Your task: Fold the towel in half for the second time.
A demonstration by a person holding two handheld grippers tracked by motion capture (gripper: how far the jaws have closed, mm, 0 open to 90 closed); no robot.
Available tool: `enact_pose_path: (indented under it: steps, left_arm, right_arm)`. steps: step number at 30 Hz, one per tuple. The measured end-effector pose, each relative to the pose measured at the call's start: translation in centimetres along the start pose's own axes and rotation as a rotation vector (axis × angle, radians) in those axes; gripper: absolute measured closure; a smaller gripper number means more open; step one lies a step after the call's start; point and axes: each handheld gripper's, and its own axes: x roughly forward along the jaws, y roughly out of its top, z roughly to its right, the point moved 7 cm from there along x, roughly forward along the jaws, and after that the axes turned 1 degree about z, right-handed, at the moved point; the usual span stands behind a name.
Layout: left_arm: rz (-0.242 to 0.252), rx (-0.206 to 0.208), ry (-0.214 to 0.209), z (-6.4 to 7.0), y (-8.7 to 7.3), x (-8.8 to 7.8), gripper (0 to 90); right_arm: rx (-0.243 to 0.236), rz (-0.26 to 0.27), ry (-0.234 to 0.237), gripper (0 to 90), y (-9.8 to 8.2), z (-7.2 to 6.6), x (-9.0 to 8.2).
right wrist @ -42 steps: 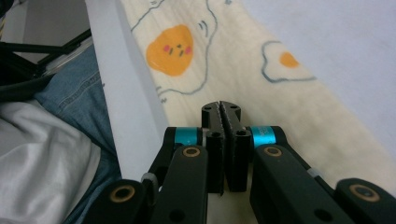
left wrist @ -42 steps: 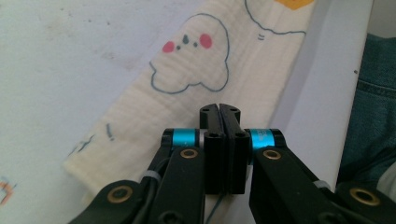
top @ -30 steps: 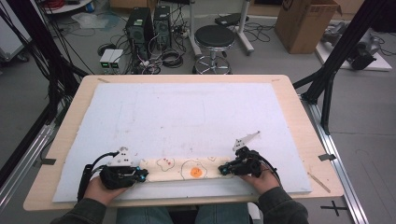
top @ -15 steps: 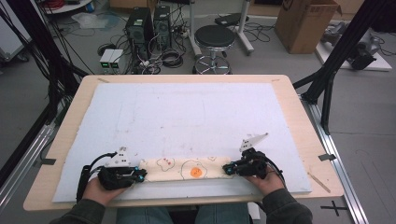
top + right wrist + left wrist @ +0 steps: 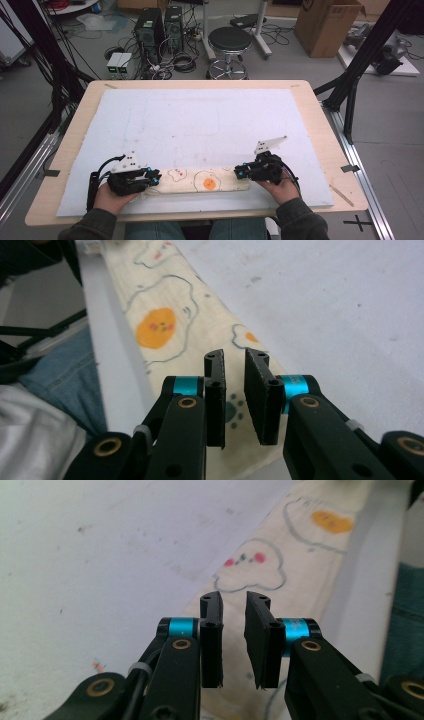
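A long folded cream cloth [image 5: 200, 180] printed with fried eggs and clouds lies along the near edge of the white mat [image 5: 200, 125]. My left gripper [image 5: 156, 176] is at its left end and my right gripper [image 5: 239, 173] at its right end, both pointing inward. In the left gripper view the jaws [image 5: 233, 602] stand a narrow gap apart over the cloth [image 5: 250, 565], with nothing pinched between them. The right gripper [image 5: 234, 357] shows the same narrow gap above the cloth [image 5: 165, 330]. Both pairs of jaws have just been opening.
The mat covers most of a wooden table [image 5: 320, 125]. A thin wooden stick [image 5: 341, 195] lies at the table's right front corner. Beyond the far edge stand a stool [image 5: 230, 40], computer towers [image 5: 155, 25] and a cardboard box [image 5: 327, 22]. Black frame posts flank the table.
The right gripper has tilted a little at its end of the cloth. The left hand and the cloth lie as before.
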Motion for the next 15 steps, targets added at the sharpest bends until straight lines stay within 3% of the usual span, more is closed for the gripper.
enact_pose_path:
  steps: [5, 8, 15]
  left_arm:
    - [-0.074, -0.02, 0.025, -0.8, -1.6, 0.4, 75.1]
    - [-0.067, -0.033, 0.024, -1.0, -1.8, 0.3, 74.9]
    - [-0.067, -0.015, 0.028, -0.8, -2.1, 0.1, 74.7]
  right_arm:
    - [0.016, -0.059, -0.033, 78.4, -0.8, 1.0, 0.9]
    - [0.021, -0.07, -0.039, 78.2, -1.3, 1.2, 0.9]
    - [0.031, -0.044, -0.047, 77.7, -2.1, 1.4, 0.0]
